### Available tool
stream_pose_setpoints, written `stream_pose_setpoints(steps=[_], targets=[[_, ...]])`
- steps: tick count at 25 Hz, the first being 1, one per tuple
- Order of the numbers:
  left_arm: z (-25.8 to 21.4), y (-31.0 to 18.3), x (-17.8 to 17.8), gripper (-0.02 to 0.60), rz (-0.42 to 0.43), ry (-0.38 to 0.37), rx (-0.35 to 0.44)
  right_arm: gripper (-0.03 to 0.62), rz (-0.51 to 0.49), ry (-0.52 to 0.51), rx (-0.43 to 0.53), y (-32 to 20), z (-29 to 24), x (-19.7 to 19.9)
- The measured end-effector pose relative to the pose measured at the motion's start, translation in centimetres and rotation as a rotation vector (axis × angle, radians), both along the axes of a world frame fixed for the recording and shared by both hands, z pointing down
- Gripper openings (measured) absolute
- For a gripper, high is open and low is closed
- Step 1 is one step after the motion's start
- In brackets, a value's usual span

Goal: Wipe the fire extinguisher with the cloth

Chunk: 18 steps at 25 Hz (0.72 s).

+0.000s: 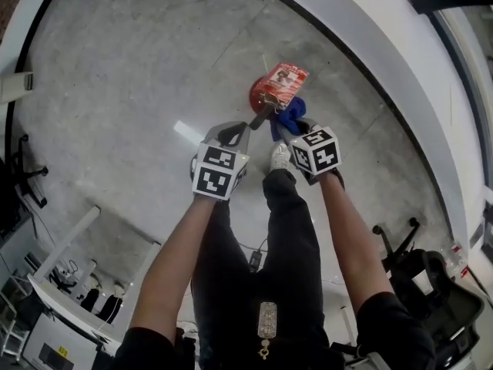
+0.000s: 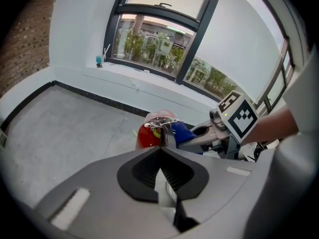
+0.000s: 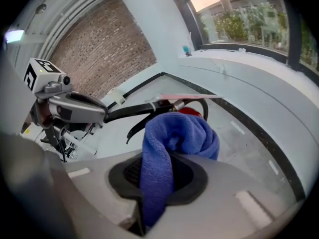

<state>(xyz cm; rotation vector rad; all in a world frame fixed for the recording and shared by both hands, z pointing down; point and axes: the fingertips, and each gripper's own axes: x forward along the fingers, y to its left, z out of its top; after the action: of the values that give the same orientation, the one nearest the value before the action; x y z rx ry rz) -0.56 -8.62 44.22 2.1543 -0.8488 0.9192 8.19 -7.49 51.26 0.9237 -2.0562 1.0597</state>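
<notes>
A red fire extinguisher (image 1: 263,92) stands on the concrete floor with a plastic-wrapped tag (image 1: 285,77) on top. My left gripper (image 1: 250,126) is shut on its black handle (image 1: 260,116), which runs out from the closed jaws (image 2: 162,147) toward the red body (image 2: 146,136). The right gripper (image 1: 287,134) is shut on a blue cloth (image 1: 289,117). In the right gripper view the cloth (image 3: 174,138) bulges out of the jaws (image 3: 164,159), just short of the red extinguisher (image 3: 192,112) and below the handle (image 3: 134,111). Whether the cloth touches the extinguisher I cannot tell.
A curved white wall with a black baseboard (image 2: 94,97) and a window sill runs behind the extinguisher; a small cup (image 2: 98,60) stands on the sill. The person's shoe (image 1: 280,157) is close to the extinguisher. Chairs (image 1: 400,241) and a desk (image 1: 54,299) stand farther back.
</notes>
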Motion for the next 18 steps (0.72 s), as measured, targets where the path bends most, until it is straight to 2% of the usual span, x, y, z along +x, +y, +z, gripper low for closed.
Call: stream_pose_setpoints(steps=[4, 8, 12, 14, 18], targets=[[0.0, 0.0, -1.7, 0.006, 0.091, 0.012, 0.011, 0.055, 0.149, 0.039, 0.027, 0.5, 0.4, -1.8], [-0.1, 0.8, -3.9, 0.005, 0.157, 0.025, 0.005, 0.054, 0.204, 0.045, 0.021, 1.5, 1.1, -5.6], [-0.7, 0.9, -6.0, 0.006, 0.196, 0.029, 0.006, 0.054, 0.32, 0.058, -0.014, 1.8, 1.9, -7.1], [-0.5, 0.8, -6.9, 0.006, 0.197, 0.027, 0.001, 0.054, 0.313, 0.061, -0.038, 2.4, 2.2, -8.0], [0.4, 1.1, -7.4, 0.006, 0.207, 0.015, -0.026, 0.054, 0.235, 0.045, -0.051, 4.2, 1.2, -10.6]])
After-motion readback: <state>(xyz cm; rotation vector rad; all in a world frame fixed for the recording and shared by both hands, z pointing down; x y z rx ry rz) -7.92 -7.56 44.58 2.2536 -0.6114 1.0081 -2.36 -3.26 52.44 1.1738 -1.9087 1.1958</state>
